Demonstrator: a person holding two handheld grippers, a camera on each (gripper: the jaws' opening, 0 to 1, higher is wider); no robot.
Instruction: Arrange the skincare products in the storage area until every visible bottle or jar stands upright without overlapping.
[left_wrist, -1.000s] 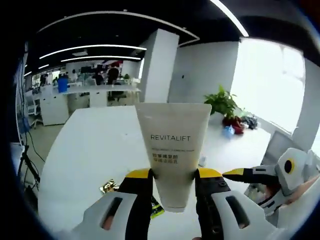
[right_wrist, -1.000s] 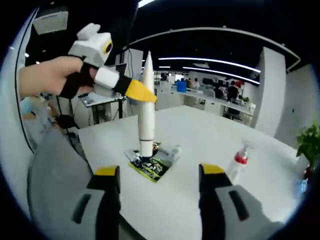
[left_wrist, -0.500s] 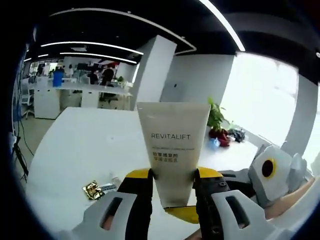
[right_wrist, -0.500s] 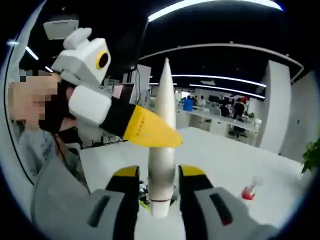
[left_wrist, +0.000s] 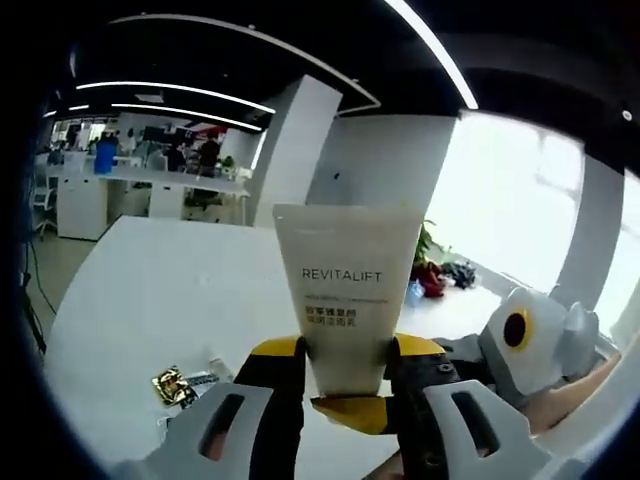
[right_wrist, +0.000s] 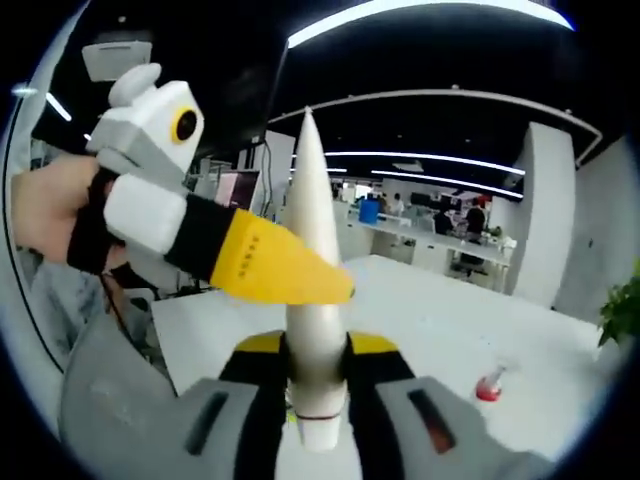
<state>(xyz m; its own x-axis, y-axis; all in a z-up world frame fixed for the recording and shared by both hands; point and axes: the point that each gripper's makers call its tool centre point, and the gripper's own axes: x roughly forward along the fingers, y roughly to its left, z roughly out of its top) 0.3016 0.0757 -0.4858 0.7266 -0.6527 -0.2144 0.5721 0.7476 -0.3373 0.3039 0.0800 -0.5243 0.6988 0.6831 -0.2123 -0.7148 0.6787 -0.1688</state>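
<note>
In the left gripper view, the scene behind the tube has swung since a second ago: the gold-wrapped item (left_wrist: 170, 385) on the table (left_wrist: 160, 290) sits lower and further left, the plant (left_wrist: 428, 245) is half hidden behind the tube, and the right tool (left_wrist: 440, 385), then off at the right edge, now reaches in under the tube, its yellow tip showing between the left tool's jaws. The left tool (left_wrist: 345, 365) remains clamped on the cream tube (left_wrist: 347, 290), marked REVITALIFT, pinching its narrowing lower part while the broad crimped end stands up, well above the table.

In the right gripper view, the change is plainer. A second ago the right tool's jaws stood wide apart with the tube ahead over a green packet; now the right tool (right_wrist: 315, 350) has closed on the tube (right_wrist: 311, 280), seen edge-on as a slim white spike, gripping near the cap end. The left tool (right_wrist: 290, 280) crosses from the left, its yellow jaw flat against the tube higher up. A red-capped spray bottle (right_wrist: 489, 385) stands far off on the table (right_wrist: 440, 330).

The tube looks light, soft-walled and smooth, likely to buckle or slip under a hard squeeze. The stiffer shoulder by the cap seems the safest hold, since it must probably stand on that cap.
</note>
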